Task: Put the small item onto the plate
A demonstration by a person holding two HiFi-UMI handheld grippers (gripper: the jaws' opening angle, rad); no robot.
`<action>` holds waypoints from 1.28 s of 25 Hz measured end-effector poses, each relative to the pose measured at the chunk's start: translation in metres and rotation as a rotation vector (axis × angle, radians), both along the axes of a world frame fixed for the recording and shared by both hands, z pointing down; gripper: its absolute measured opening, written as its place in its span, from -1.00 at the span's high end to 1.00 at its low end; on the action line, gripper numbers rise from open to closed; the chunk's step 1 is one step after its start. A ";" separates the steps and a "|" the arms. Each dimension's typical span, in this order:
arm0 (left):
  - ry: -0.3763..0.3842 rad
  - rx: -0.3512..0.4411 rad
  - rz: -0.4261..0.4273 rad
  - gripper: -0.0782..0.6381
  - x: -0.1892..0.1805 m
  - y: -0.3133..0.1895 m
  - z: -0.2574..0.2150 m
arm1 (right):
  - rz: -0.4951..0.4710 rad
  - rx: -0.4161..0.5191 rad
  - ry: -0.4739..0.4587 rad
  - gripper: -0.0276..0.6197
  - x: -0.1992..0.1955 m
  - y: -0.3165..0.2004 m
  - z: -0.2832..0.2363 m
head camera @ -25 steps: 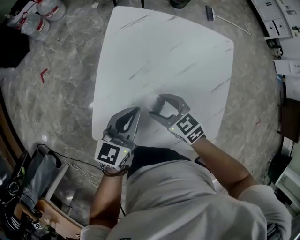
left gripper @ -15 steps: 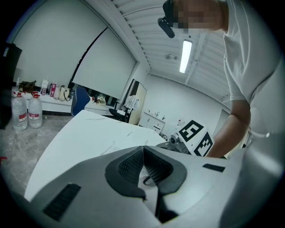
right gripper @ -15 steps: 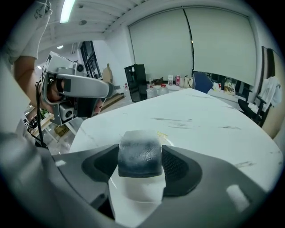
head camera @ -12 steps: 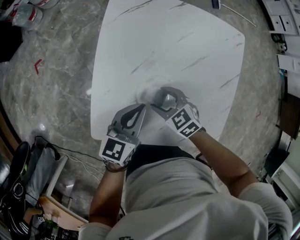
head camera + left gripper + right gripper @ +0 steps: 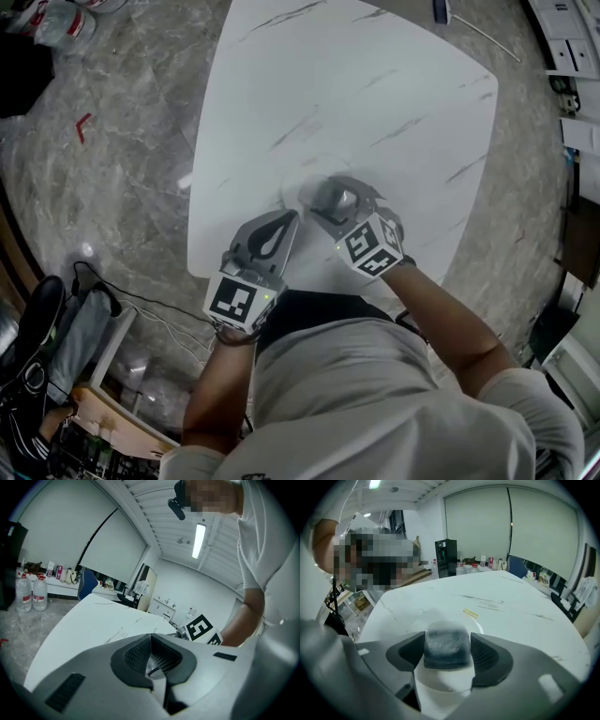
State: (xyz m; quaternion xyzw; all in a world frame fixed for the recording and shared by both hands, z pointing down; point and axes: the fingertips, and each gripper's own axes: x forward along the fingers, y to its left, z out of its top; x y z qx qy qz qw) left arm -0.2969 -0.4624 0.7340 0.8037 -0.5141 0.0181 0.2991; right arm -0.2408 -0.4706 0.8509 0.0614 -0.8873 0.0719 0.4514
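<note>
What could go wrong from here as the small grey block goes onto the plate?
1. The white plate barely stands out from the white table, so the block held in the right tool might be released off its rim.
2. The left tool, shut and empty, sits close beside the right one and could bump it.

An office-like workroom: white marble table [image 5: 356, 94], blue office chair [image 5: 87, 583], roller blinds [image 5: 539, 527] over wide windows, ceiling strip light [image 5: 199, 540], grey marble floor [image 5: 122, 187].
</note>
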 end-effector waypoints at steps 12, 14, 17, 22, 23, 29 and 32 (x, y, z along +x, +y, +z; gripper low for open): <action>-0.035 0.074 -0.015 0.76 0.014 0.013 -0.051 | 0.012 0.101 -0.113 0.15 -0.002 0.000 -0.072; -0.047 0.094 -0.015 0.76 0.021 0.017 -0.067 | 0.014 0.134 -0.139 0.23 0.005 0.003 -0.094; -0.062 0.122 -0.037 0.76 0.029 0.024 -0.095 | 0.014 0.184 -0.189 0.38 0.016 0.009 -0.133; -0.062 0.174 -0.066 0.76 0.054 0.045 -0.152 | 0.038 0.273 -0.294 0.67 0.042 0.022 -0.209; -0.069 0.191 -0.062 0.76 0.062 0.049 -0.165 | 0.048 0.286 -0.317 0.70 0.049 0.024 -0.225; -0.106 0.291 -0.077 0.76 0.092 0.069 -0.249 | 0.085 0.401 -0.483 0.83 0.080 0.040 -0.330; -0.109 0.323 -0.094 0.76 0.114 0.089 -0.295 | 0.103 0.404 -0.562 0.86 0.103 0.060 -0.388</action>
